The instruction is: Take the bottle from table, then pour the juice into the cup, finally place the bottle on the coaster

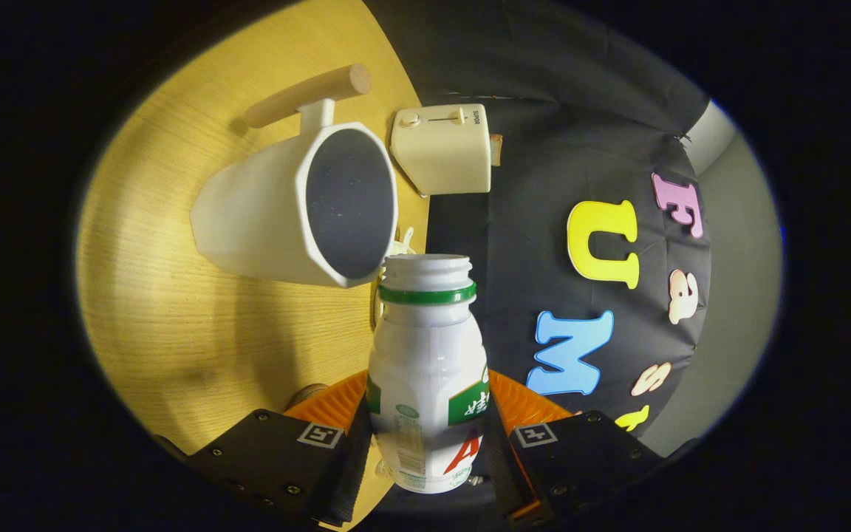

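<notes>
A white plastic bottle (pixel 428 369) with a green neck ring and a green label sits between my fingers, and my gripper (pixel 429 417) is shut on its body. The cap is off and the mouth is open. The whole view is rolled sideways, so the bottle is tipped over relative to the wooden table (pixel 174 310). Its mouth sits right at the rim of a white cup (pixel 263 214) with a dark inside and a wooden handle (pixel 307 94). No liquid shows at the mouth. A pale patterned thing (pixel 400 244) peeks out between cup and bottle; what it is, I cannot tell.
A cream toaster (pixel 444 148) stands beyond the cup near the table's far edge. The booth's black cloth wall (pixel 536 162) rises behind it. A small round dark object (pixel 309 393) lies on the table by one finger.
</notes>
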A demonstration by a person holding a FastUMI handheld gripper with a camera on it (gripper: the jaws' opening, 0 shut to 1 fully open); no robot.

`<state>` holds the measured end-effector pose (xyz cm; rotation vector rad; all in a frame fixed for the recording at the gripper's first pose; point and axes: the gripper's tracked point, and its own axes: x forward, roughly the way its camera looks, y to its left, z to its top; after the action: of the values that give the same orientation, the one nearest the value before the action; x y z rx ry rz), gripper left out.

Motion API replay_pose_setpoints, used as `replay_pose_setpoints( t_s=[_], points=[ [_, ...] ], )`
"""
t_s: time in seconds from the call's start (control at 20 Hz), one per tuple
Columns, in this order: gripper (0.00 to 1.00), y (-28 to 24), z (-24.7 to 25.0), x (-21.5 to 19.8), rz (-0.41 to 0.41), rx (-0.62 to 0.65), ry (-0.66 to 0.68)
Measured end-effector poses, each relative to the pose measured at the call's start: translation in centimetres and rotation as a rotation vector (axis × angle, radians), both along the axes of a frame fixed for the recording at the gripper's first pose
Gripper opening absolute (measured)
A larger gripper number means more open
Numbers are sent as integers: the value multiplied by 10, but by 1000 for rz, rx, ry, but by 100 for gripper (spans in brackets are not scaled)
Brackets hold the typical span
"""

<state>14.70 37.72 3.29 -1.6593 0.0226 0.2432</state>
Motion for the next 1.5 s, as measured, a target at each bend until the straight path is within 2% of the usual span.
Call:
replay_pose_setpoints(
  t_s=[0.55,1.5],
  points=[
    [69,0,10,7,-4,-88,-35],
    [69,-1,37,7,2,-169,-87]
  ],
)
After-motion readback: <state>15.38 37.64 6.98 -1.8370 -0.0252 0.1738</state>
